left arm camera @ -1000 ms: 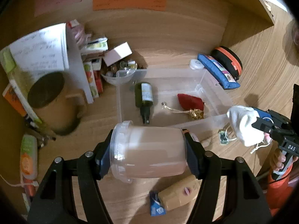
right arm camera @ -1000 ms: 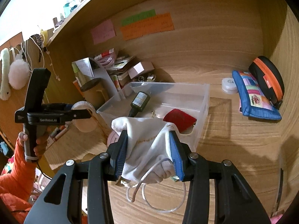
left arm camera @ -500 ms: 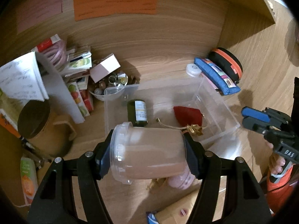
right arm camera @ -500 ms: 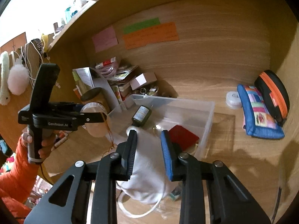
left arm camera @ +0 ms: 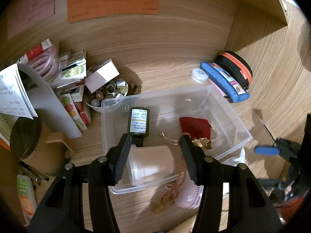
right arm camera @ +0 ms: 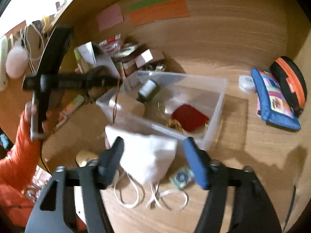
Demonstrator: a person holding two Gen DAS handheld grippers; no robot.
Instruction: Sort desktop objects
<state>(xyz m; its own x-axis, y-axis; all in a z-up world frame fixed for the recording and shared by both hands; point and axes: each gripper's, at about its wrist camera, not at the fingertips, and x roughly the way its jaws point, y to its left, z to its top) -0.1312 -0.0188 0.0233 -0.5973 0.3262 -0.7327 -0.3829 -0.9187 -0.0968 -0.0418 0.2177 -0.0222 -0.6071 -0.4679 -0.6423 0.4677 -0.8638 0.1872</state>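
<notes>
One clear rectangular plastic bin [left arm camera: 229,106] holds three items: one translucent round plastic jar [left arm camera: 151,164] on its side at 6 o'clock, one dark green glass bottle [left arm camera: 138,122] at 11 o'clock, one red fabric pouch [left arm camera: 195,127] at 3 o'clock. Left gripper [left arm camera: 154,155]: jaws spread, jar lying free between them; it was clamped 0.5 s ago. Right gripper [right arm camera: 153,155]: jaws spread wider than before, over one white drawstring cloth bag [right arm camera: 147,157] resting on the wooden desk [right arm camera: 243,155] against the bin's outer wall
</notes>
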